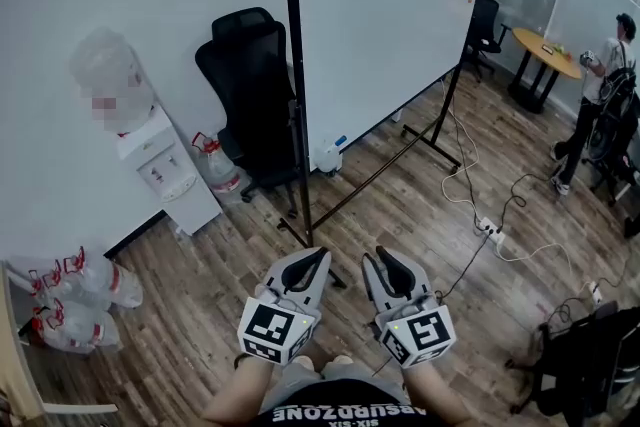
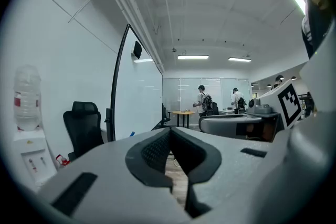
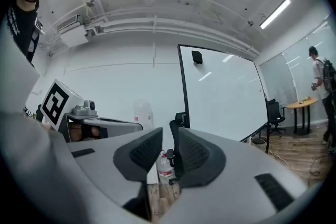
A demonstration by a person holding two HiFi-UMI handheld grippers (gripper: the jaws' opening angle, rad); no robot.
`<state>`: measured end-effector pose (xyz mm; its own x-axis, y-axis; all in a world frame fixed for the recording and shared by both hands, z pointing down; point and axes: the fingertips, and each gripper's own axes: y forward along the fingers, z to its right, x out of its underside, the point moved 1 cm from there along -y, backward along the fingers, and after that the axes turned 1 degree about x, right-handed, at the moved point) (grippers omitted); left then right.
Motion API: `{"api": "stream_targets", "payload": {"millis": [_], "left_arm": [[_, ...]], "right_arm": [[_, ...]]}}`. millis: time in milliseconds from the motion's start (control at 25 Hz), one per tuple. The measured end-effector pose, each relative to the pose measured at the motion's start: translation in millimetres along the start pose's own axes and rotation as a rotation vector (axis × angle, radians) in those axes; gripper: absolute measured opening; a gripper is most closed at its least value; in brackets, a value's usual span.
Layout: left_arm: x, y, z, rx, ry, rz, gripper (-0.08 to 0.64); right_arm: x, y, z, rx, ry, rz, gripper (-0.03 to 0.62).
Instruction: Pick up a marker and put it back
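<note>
My two grippers are held close to the body, low in the head view, both aimed at a whiteboard (image 1: pixel 390 25) on a black stand. The left gripper (image 1: pixel 318 256) (image 2: pixel 170 131) has its dark pads meeting at the tip, and nothing is in it. A narrow gap separates the pads of the right gripper (image 1: pixel 384 256) (image 3: pixel 169 134), which also holds nothing. A small blue-tipped thing (image 1: pixel 340 142) (image 2: pixel 132 134), possibly a marker, sits at the whiteboard's lower edge, well out of reach of both grippers.
A black office chair (image 1: pixel 245 85) stands left of the board's post. A water dispenser (image 1: pixel 160 165) and several empty water bottles (image 1: pixel 75 300) line the left wall. Cables and a power strip (image 1: pixel 490 230) cross the wood floor at right. A person (image 1: pixel 600 85) stands by a round table (image 1: pixel 545 50).
</note>
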<state>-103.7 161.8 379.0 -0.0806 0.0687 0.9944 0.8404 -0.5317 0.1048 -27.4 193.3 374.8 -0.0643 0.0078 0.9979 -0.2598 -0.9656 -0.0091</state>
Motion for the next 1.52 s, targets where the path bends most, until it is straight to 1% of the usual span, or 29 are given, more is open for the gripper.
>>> {"api": "stream_targets", "payload": {"millis": [80,120,200,400,600,720,960,1080,1240,1360,1520], "left_arm": [[1,2,2,-0.015,-0.003,0.003,0.008],[2,3,4,-0.025,-0.004,0.003,0.008],[8,4,6,-0.049,-0.009,0.003,0.008],[15,7,2,-0.097,-0.03,0.007,0.008],[22,19,8,-0.093,-0.017,-0.014,0.008],[26,24,1,-0.096,-0.013,-0.025,0.008],[32,46,-35,-0.108,-0.033,-0.034,0.008],[31,63,-54,-0.101,-0.032,-0.036,0.008],[29,81,-88,-0.104,-0.052,-0.023,0.008],[28,94,-110,-0.109,-0.051,-0.026,0.008],[29,116,-134,-0.095,-0.046,-0.039,0.008]], "right_arm": [[-1,0,5,-0.012,0.026,0.012,0.188],[-1,-1,9,-0.017,0.037,0.021,0.229],[-1,-4,15,-0.028,0.045,0.034,0.247],[0,1,29,-0.057,0.073,0.026,0.259],[5,6,42,-0.081,0.097,0.015,0.259],[8,18,50,-0.081,0.097,0.01,0.259],[15,54,64,-0.072,0.097,-0.01,0.259],[18,80,76,-0.064,0.101,-0.019,0.259],[21,119,90,-0.061,0.099,-0.024,0.259],[24,145,99,-0.061,0.101,-0.028,0.258],[31,176,112,-0.046,0.115,-0.045,0.256]]}}
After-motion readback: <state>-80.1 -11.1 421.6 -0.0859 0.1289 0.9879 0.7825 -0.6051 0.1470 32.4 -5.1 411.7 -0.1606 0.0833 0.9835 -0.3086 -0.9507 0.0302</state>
